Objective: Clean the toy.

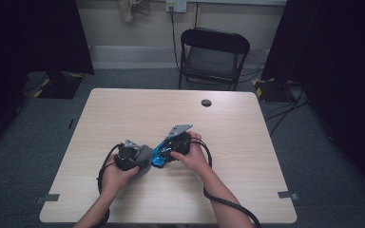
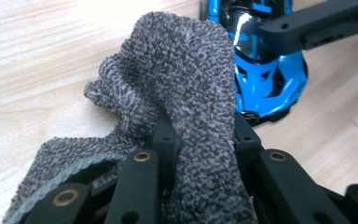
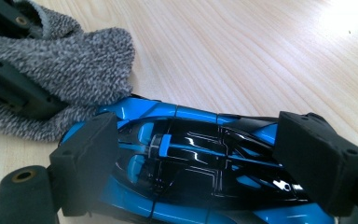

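Note:
A blue and black toy car [image 3: 191, 158] lies on the wooden table [image 1: 171, 109], near its middle. My right gripper [image 3: 205, 161] is shut on it, one pad [image 3: 86, 156] at each end of the car. A grey terry cloth [image 2: 186, 79] is pinched in my left gripper [image 2: 205, 135], bunched up and reaching past the jaws. In the high view the cloth [image 1: 145, 154] touches the car [image 1: 159, 157] at its left end, with the left gripper [image 1: 134, 156] and right gripper [image 1: 168, 151] close together. Both hands hold the grippers low over the table.
A black folding chair [image 1: 214, 52] stands behind the table's far edge. A round cable hole [image 1: 206, 102] sits near the far right of the tabletop. Grey tape marks [image 1: 51, 197] lie at the near corners. Cables trail from both grippers toward the near edge.

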Available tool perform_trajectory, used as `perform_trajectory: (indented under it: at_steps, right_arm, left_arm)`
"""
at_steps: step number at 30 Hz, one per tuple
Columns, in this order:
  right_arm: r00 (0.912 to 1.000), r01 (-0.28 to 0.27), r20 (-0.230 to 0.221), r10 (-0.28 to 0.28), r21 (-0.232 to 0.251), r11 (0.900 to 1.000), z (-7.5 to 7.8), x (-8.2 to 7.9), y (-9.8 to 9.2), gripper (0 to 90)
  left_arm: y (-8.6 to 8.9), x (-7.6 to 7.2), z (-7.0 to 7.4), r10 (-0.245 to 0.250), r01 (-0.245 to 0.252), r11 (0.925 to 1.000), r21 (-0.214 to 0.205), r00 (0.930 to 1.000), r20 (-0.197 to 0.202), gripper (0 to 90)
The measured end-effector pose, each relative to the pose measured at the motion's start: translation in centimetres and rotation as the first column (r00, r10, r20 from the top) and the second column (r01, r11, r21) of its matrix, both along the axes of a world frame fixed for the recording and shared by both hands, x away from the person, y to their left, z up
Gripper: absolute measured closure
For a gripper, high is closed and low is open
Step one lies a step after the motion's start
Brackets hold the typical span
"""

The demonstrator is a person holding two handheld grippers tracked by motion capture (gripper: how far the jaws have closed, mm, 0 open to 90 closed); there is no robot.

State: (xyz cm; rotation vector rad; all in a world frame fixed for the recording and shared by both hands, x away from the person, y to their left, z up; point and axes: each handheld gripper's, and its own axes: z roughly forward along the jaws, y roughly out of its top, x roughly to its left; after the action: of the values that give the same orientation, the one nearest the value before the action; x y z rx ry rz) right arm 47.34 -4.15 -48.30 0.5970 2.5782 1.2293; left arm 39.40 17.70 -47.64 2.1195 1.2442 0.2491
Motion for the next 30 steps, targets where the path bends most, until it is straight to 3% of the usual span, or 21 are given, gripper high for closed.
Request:
perform_trajectory:
  at_steps: [16, 30]
  right_arm:
    - [1.0000, 0.006, 0.002, -0.006, 0.003, 1.0000, 0.0, -0.1, 0.0, 13.9]
    - [0.9999, 0.014, 0.001, -0.014, 0.000, 0.9999, 0.0, -0.1, 0.1, 13.9]
  left_arm:
    - [-0.9, -1.2, 0.1, -0.029, 0.030, 0.9995, 0.008, 0.9995, -0.007, 70.8]
    - [-3.1, -2.5, 0.1, -0.116, 0.114, 0.9928, -0.034, 0.9923, -0.043, 70.8]
